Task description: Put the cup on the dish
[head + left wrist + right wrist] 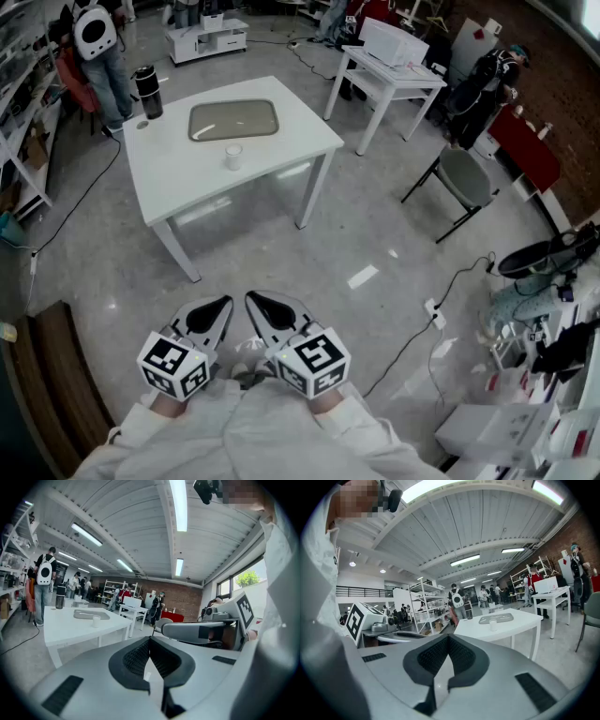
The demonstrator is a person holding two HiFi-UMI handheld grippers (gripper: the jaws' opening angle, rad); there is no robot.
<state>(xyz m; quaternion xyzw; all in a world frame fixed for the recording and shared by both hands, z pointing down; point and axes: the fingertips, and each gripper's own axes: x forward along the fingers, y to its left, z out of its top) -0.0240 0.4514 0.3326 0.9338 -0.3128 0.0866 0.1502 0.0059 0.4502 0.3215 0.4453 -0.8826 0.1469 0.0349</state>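
**Well short of the desk, both grippers shut and empty**

Near the person's body, at the bottom of the head view, the left gripper (221, 307) and the right gripper (260, 305) sit side by side over the bare floor, their tips almost touching each other. In the left gripper view the black ribbed fingers (136, 658) meet at their tips with nothing between them. The right gripper view shows the same: its fingers (433, 656) are pressed together and hold nothing.

The white desk (187, 178) stands well apart, farther off across the floor. On it the small white cup (233, 156) stands upright on the bare top, just on the near side of the dish (233, 120), a shallow grey tray with rounded corners; cup and dish are close but not touching. A black flask (147, 91) stands near the desk's far left corner. A person with a white backpack (94, 33) stands beyond that corner.
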